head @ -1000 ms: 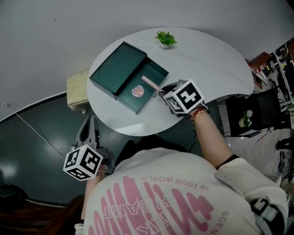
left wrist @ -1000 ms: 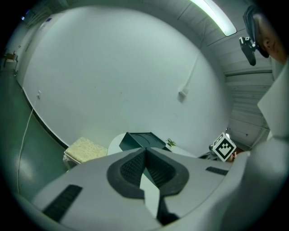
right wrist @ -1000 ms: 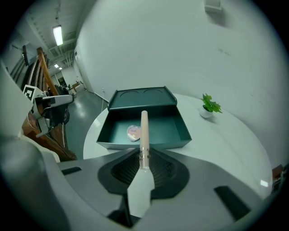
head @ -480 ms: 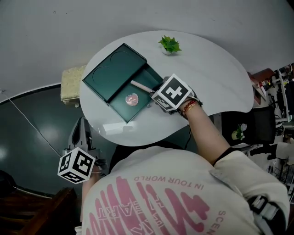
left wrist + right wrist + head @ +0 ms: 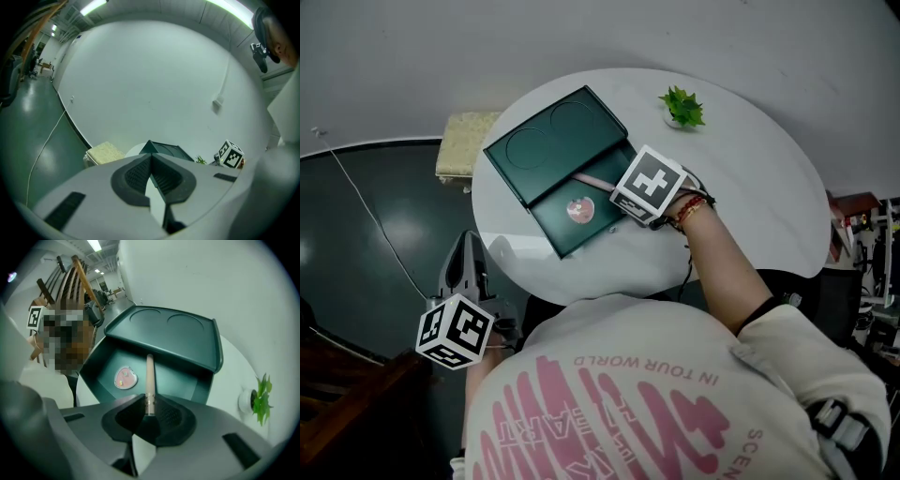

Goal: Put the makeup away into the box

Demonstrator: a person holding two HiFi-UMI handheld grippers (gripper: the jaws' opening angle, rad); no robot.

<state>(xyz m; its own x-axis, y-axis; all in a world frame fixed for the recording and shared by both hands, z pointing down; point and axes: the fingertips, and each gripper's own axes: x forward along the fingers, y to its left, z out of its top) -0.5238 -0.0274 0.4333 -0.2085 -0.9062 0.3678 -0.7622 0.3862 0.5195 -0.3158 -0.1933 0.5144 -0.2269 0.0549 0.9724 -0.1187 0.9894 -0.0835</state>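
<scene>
1. The left gripper is held low, off the near edge of the table. Its jaws are closed together with nothing between them.
2. The right gripper points steeply down above the box. Its jaws are clamped on one end of a slim pink makeup stick.
3. The stick extends from the jaws over the open tray of the dark green box. Contact with the tray floor cannot be determined.
4. A round pink compact lies on the tray floor, just beside the stick.
5. The lid is folded back beyond the tray; it shows two circular impressions.
6. A small potted plant stands at the table's far side, well apart from the box.
7. A pale cushioned stool stands beside the table.
</scene>
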